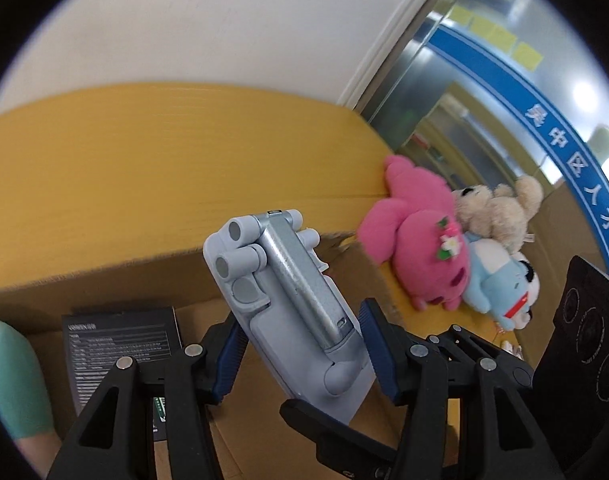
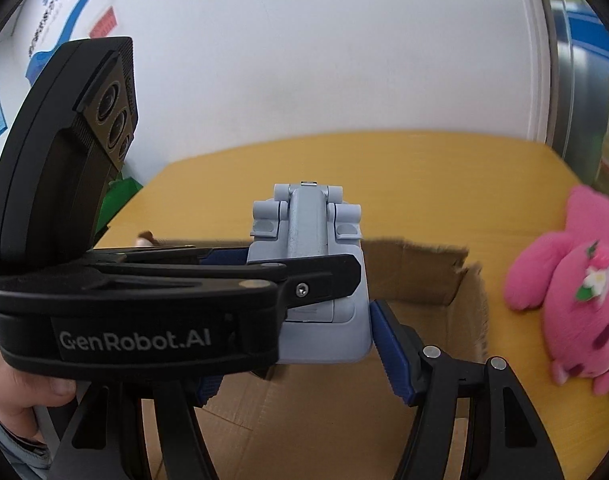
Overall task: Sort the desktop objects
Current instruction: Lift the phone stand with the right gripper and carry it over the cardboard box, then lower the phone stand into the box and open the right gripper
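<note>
A grey-blue folding stand point(image 1: 296, 292) hangs tilted over an open cardboard box point(image 1: 104, 280). My left gripper point(image 1: 304, 344) is shut on it, blue pads point(image 1: 374, 340) pressing its two long sides. My right gripper point(image 2: 300, 360) holds the same stand point(image 2: 308, 224) at its base; its right pad point(image 2: 392, 352) touches the edge. Its left pad is mostly hidden behind the left gripper point(image 2: 176, 280), which crosses in from the left. A black box point(image 1: 116, 344) lies inside the carton.
A pink plush toy point(image 1: 416, 240), a beige one point(image 1: 496, 212) and a light-blue one point(image 1: 492, 280) lie on the yellow table point(image 1: 144, 152) right of the carton. A teal sleeve point(image 1: 8, 380) shows at the left. The white wall stands behind the table.
</note>
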`<state>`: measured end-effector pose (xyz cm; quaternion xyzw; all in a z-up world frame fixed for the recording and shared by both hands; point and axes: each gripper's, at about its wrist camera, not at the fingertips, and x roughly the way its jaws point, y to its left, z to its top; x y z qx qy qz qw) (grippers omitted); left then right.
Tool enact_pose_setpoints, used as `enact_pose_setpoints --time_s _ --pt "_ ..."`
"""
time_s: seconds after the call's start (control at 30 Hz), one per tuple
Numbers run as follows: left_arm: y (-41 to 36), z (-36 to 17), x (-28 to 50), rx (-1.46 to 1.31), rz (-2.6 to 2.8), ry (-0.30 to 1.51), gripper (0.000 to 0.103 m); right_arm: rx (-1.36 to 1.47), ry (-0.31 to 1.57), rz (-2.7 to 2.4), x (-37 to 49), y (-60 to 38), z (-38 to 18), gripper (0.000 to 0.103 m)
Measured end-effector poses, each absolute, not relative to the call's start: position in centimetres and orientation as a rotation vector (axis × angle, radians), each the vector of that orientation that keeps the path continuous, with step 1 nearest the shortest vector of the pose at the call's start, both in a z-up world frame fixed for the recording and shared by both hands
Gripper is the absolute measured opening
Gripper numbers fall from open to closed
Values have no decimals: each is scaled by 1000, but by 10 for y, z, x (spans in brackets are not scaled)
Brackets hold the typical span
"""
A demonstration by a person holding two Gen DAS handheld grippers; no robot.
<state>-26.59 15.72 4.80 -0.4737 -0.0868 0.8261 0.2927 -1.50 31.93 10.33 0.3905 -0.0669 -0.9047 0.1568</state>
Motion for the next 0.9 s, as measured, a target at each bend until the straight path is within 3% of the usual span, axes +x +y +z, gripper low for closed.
enact_pose_setpoints --time_s 0.37,0.63,0.77,0.9 --pt "189 -21 -286 -1492 2144 -137 54 1378 -284 -2523 -39 321 31 64" --pt "195 -21 -285 -1544 2194 -53 59 1435 -345 -2503 -43 325 17 64" --pt "179 20 -261 -1370 2272 -34 59 1406 -296 -2536 -32 318 31 66" --pt "144 90 -206 -1057 2432 -11 60 1243 -56 -2659 11 292 80 94"
